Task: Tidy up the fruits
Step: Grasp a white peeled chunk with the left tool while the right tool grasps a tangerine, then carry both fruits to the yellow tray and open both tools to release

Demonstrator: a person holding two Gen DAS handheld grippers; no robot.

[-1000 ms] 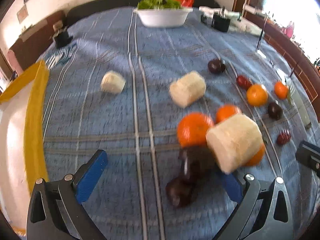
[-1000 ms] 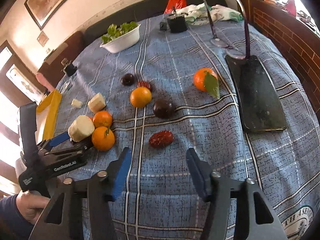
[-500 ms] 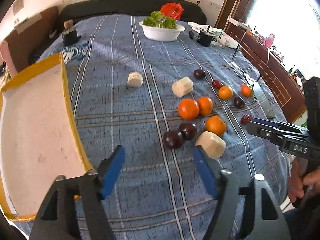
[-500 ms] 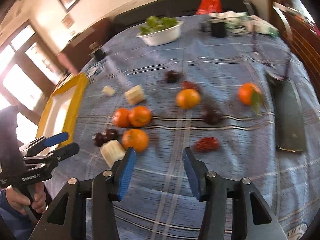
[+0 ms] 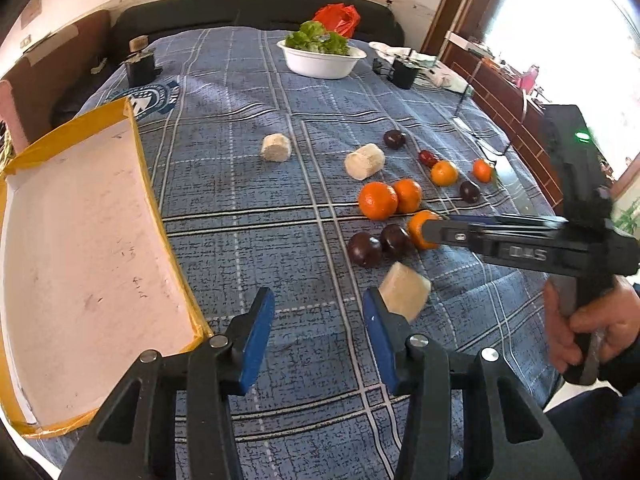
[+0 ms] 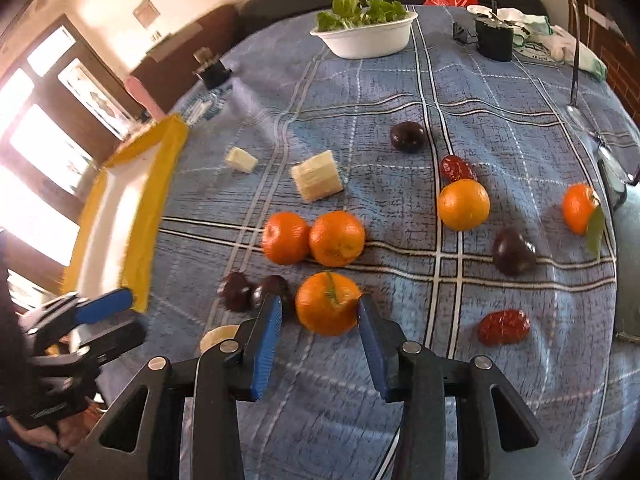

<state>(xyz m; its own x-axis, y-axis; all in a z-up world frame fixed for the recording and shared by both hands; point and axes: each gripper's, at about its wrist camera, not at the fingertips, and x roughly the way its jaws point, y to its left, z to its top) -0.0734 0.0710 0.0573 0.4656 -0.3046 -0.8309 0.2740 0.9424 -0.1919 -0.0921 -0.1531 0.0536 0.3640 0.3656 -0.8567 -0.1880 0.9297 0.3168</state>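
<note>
In the right wrist view, the right gripper is seen at lower centre with its blue-padded fingers closing around an orange; the right pad looks to be at the fruit's side and a sliver of gap is left at the left pad, so a firm grip cannot be confirmed. The orange is round, with no long axis; its green stem is turned up toward the camera.

In the left wrist view, the left gripper is found at lower centre, its fingers closing with only cloth between them. A pale cut chunk lies just outside the right finger, tilted, its long axis running up-left to down-right.

Two dark plums lie just left of the held orange, two more oranges touch above it, and red dates are scattered to the right. A blue checked cloth covers the tabletop. A yellow-rimmed tray sits at the left, a white bowl of greens at the top, and bright windows are seen at the frame edges.

Compared with a second ago, the left fingers were spread wide close over the fruit pile; they are now drawn back and narrowed. The right gripper, then over bare cloth near a date, is now brought across to the orange.
</note>
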